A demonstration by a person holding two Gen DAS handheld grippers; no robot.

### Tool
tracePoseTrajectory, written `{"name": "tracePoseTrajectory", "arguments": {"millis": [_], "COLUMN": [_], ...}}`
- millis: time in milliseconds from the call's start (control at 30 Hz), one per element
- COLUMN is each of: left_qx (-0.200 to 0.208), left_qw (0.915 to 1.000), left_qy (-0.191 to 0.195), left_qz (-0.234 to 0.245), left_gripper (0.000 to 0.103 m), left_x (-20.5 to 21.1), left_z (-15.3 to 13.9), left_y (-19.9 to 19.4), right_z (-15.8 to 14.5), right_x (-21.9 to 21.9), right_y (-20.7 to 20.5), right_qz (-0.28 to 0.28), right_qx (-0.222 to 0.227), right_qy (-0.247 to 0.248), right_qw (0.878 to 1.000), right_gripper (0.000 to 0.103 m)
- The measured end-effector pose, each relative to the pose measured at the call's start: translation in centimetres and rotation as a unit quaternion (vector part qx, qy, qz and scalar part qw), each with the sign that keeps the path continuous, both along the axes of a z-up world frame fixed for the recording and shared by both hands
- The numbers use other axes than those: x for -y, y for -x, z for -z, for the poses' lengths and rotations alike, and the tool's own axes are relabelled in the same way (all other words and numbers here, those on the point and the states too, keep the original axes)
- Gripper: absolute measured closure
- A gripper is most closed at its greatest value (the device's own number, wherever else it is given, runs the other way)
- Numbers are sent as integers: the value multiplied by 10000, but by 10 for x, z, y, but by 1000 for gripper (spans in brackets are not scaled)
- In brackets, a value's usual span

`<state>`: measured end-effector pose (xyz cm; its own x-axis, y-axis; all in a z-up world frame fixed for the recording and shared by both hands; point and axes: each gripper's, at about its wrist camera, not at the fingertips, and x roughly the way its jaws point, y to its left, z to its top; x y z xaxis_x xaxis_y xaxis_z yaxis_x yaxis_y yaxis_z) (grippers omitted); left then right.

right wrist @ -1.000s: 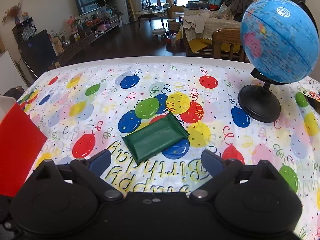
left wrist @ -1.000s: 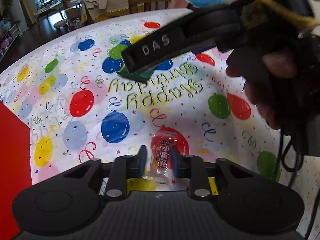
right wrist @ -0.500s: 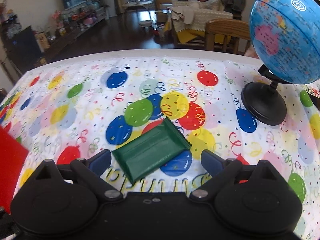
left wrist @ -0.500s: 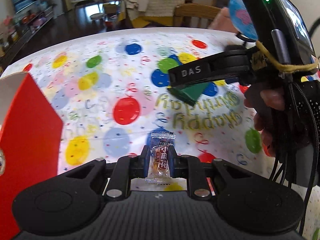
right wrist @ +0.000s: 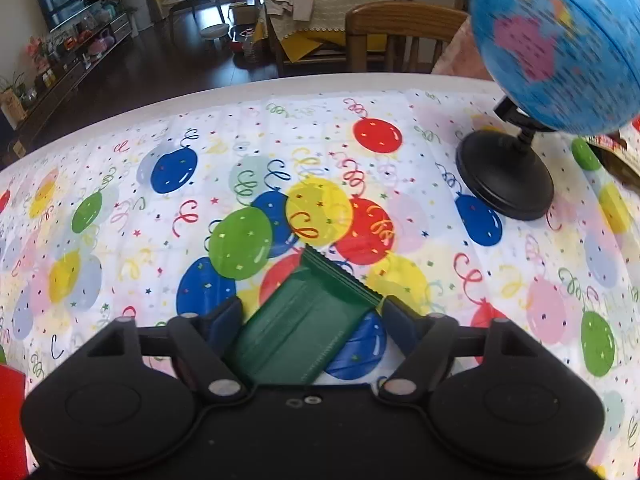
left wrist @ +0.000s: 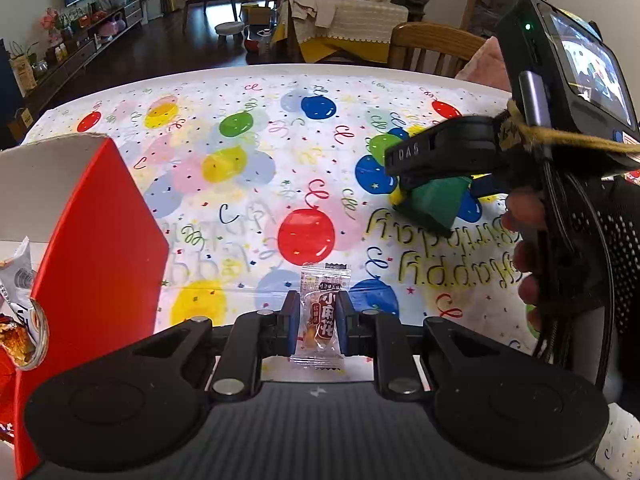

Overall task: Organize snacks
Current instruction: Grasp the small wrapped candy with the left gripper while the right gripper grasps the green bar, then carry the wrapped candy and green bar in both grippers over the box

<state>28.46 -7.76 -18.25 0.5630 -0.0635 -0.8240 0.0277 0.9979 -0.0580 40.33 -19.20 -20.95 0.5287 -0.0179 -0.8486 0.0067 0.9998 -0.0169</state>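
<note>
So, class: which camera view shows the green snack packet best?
The right wrist view: the green snack packet lies flat between the open right gripper fingers, its serrated end clear. The left wrist view shows only part of it, beneath that gripper.

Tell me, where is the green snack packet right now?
The green snack packet lies on the balloon tablecloth between the right gripper's open fingers, left of the globe.

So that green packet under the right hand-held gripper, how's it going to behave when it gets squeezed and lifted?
The green packet looks flat and thin with crimped ends, so it is probably light and somewhat floppy. Its wrapper looks smooth, so it may slide on the tablecloth. It lies skewed between the right hand-held gripper's open fingers, so it might twist.
</note>
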Motion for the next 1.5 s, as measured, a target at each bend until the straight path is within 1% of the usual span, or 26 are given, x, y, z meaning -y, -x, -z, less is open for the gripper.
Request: {"name": "tracePoseTrajectory", "arguments": {"millis": [67, 133, 200, 233, 267, 367, 533, 700, 867, 1267, 1500], "left_qx": [-17, -31, -68, -92, -109, -155, -203, -204, -97, 136, 305], "left_qw": [10000, 10000, 10000, 9999, 9999, 9999, 9998, 9998, 9999, 9998, 9994], "left_qy": [14, 13, 42, 62, 68, 52, 49, 15, 1, -48, -145], "left_qz": [3, 17, 19, 22, 23, 35, 56, 84, 119, 115, 13], "left_gripper": [85, 85, 85, 85, 85, 85, 85, 85, 85, 85, 85], "left_x": [-1, -2, -2, -3, -4, -4, -4, -4, -7, -23, -47], "left_z": [1, 1, 1, 1, 2, 2, -2, -12, -29, -68, -91], "left_y": [1, 2, 4, 4, 5, 10, 20, 31, 45, 82, 100], "right_z": [-1, -3, -5, -6, -7, -10, -16, -34, -56, -107, -132], "right_x": [-5, -5, -3, 0, 1, 8, 15, 21, 20, -1, -26], "right_y": [4, 8, 15, 19, 23, 39, 64, 85, 105, 159, 183], "right_qz": [-236, -415, -532, -628, -710, -912, -1010, -1043, -1120, -1330, -1494], "right_qx": [9, -14, -50, -59, -82, -119, -130, -32, 119, 472, 668], "right_qy": [115, 105, -6, -77, -139, -419, -520, -626, -689, -716, -763], "right_qw": [9997, 9991, 9986, 9980, 9973, 9949, 9934, 9926, 9912, 9874, 9836], "right_gripper": [44, 49, 53, 57, 58, 58, 58, 58, 58, 58, 58]}}
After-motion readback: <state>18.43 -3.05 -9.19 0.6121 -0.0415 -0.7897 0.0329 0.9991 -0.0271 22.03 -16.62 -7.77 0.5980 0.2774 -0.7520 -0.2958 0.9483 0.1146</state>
